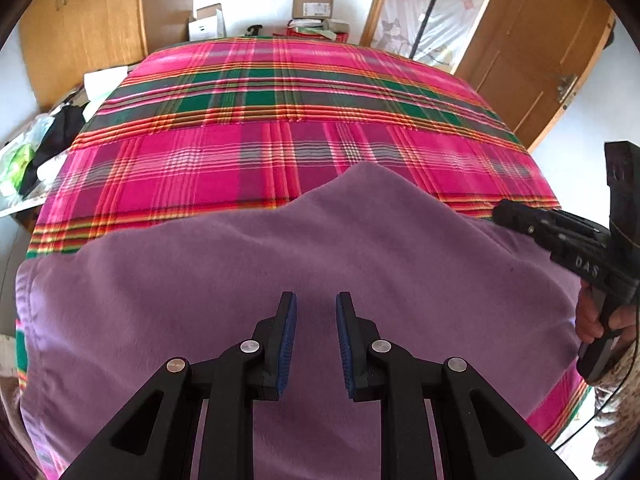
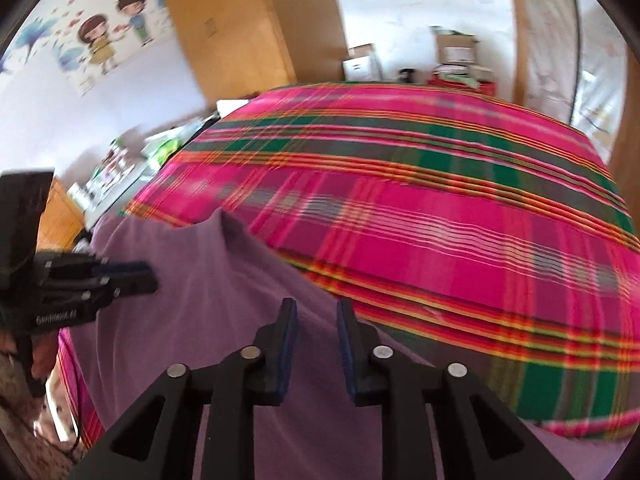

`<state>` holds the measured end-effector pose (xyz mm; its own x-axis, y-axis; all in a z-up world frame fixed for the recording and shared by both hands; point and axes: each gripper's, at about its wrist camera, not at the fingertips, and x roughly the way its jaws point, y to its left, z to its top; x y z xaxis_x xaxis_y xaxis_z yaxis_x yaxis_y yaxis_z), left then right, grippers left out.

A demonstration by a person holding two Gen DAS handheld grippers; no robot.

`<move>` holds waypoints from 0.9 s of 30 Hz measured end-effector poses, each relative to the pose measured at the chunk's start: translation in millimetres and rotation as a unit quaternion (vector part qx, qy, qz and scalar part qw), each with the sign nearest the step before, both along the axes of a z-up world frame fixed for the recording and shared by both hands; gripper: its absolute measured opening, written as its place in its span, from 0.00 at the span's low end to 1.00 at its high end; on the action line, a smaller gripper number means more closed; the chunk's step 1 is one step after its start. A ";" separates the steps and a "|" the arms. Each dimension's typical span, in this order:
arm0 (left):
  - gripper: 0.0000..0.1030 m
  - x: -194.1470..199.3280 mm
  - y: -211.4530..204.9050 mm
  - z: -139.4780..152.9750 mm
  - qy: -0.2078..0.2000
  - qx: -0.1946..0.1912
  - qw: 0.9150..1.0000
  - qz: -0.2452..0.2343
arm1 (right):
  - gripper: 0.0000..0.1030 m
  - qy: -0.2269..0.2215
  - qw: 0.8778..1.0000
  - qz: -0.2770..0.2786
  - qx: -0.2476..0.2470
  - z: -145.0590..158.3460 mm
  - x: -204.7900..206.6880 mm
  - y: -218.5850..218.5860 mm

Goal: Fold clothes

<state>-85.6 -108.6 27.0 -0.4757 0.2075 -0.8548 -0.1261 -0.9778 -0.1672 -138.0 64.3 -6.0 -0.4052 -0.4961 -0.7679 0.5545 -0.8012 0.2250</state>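
Left gripper and right gripper, jaws apart, empty, hover above purple garment on plaid bedspread.

Right wrist view is motion-blurred: plaid bedspread stripes smear, boxes at the far wall unreadable. Purple garment runs off the bottom edge in both views, near hem hidden behind the claw linkages. Right claw is side-on in the left view, so finger gap can't be judged there.
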 end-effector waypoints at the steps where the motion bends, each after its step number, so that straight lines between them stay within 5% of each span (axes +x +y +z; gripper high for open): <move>1: 0.20 -1.9 0.0 0.5 0.004 -0.002 1.000 0.000 | 0.22 -0.004 1.000 0.009 0.001 -1.9 -1.2 -3.9; 17: 0.20 -32.4 -10.0 1.4 0.034 0.021 0.999 -0.004 | 0.28 -0.005 0.992 0.119 0.042 -9.5 -5.2 -35.6; 21: 0.20 -39.7 -12.0 1.1 0.042 0.032 0.999 -0.003 | 0.14 -0.003 0.989 0.144 0.035 -6.2 -3.2 -35.9; 27: 0.20 -51.1 -14.7 -1.4 0.045 0.042 0.998 -0.001 | 0.13 -0.023 0.988 0.150 0.008 -9.8 -13.7 -30.0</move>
<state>-136.6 -123.2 25.7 -0.5487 0.2774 -0.7887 -0.1453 -0.9606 -0.2368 -151.7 34.3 -15.8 -0.2060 -0.5760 -0.7911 0.7563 -0.6066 0.2448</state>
